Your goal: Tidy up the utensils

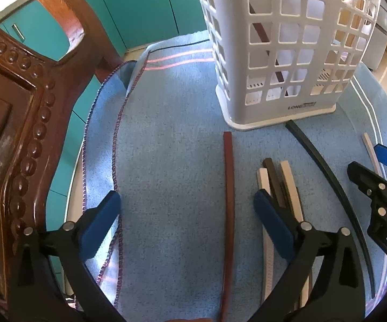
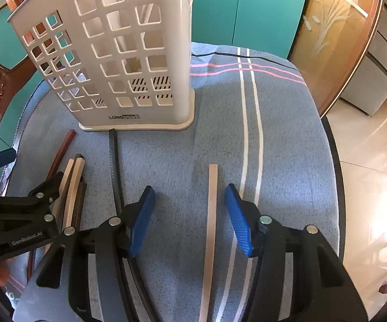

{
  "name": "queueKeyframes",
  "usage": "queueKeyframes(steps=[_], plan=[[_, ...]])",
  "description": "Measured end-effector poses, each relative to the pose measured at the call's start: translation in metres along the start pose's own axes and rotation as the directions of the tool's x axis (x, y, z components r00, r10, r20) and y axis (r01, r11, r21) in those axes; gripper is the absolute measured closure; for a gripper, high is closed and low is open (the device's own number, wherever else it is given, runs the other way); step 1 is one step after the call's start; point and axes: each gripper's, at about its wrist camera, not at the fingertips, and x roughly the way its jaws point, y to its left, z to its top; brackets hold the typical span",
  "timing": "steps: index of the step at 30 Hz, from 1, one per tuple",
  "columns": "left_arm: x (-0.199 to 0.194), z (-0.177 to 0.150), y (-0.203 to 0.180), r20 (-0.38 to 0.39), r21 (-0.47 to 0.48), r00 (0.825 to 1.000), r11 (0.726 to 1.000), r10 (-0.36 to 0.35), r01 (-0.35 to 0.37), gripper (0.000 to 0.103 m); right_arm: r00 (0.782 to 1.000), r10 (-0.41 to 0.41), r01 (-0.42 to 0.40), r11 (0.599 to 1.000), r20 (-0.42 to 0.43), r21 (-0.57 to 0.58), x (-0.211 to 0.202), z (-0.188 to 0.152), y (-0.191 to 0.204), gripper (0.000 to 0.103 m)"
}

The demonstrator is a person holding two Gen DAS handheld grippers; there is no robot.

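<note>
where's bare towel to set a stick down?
Free: blue towel right of the white lattice basket, past the white stripes; also left of the reddish-brown stick. Crowded: the bundle of beige and dark sticks beside the long black stick.

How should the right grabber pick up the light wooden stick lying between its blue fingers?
Probably from above, pinching its thin sides near the middle. The light wooden stick lies flat and alone on the blue towel, running lengthwise between the open right gripper fingers, so they already straddle its narrow width and only need lowering and closing.

A home dining room: carved wooden chair [image 1: 19, 134], teal cabinets [image 2: 249, 10], towel-covered table [image 2: 295, 134].
</note>
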Motion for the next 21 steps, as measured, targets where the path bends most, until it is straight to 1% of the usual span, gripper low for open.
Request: queueKeyframes(steps=[1, 3, 6, 9, 16, 21], plan=[[0.000, 0.001, 0.000, 0.001, -0.001, 1.000, 1.000, -0.008, 0.008, 0.004, 1.000, 0.001, -0.001, 1.000, 0.000, -0.001, 0.000, 0.000, 0.000, 0.048], [-0.001, -0.003, 0.002, 0.005, -0.009, 0.999, 0.999, -0.045, 0.045, 0.004, 1.000, 0.001, -0.001, 1.000, 0.000, -0.002, 0.000, 0.000, 0.000, 0.047], [0.004, -0.001, 0.011, -0.027, -0.059, 0.991, 0.990, -0.130, 0.129, 0.004, 1.000, 0.001, -0.001, 1.000, 0.000, -0.007, 0.001, -0.002, 0.001, 0.044], [0.008, 0.000, 0.018, -0.061, -0.092, 0.984, 0.982, -0.168, 0.162, 0.004, 1.000, -0.001, 0.001, 1.000, -0.001, -0.010, 0.001, -0.003, 0.003, 0.043], [0.008, 0.003, 0.019, -0.079, -0.098, 0.980, 0.980, -0.183, 0.175, 0.002, 1.000, -0.005, 0.005, 1.000, -0.004, -0.011, 0.002, -0.002, 0.007, 0.039], [0.009, 0.003, 0.021, -0.061, -0.094, 0.980, 0.979, -0.187, 0.181, 0.004, 1.000, -0.007, 0.006, 1.000, -0.007, -0.010, 0.003, -0.002, 0.008, 0.040]])
